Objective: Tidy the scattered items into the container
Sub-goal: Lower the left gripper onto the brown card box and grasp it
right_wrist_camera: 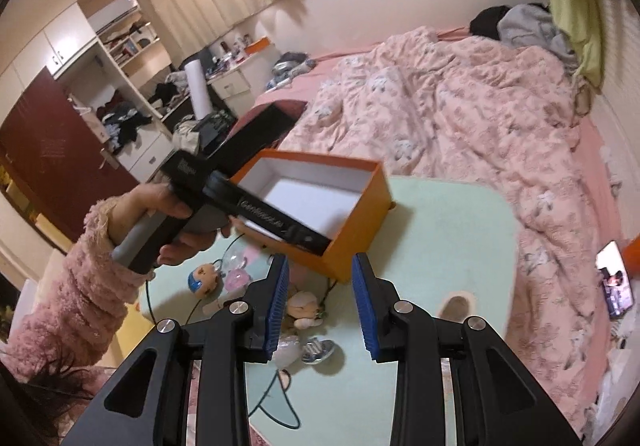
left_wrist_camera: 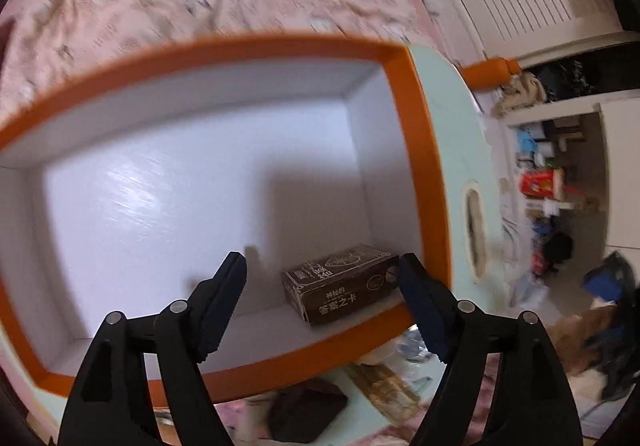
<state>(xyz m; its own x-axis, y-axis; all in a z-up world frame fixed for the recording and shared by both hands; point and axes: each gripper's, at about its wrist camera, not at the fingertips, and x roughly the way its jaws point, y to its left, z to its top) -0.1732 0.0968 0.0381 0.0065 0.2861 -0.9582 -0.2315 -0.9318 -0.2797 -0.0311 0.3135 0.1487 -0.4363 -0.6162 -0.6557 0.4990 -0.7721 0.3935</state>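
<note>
An orange box with a white inside stands on a pale green table. A small brown card box lies in its near right corner. My left gripper is open and empty, hovering over the box just above the card box. In the right wrist view the orange box sits at the table's far left, with the left gripper reaching into it. My right gripper is open and empty above the table, near small figurines and a doll head.
A bed with a pink quilt lies behind the table. A phone rests on the quilt at right. A dark pouch and clear wrappers lie on the table near the box. Cluttered shelves stand at left.
</note>
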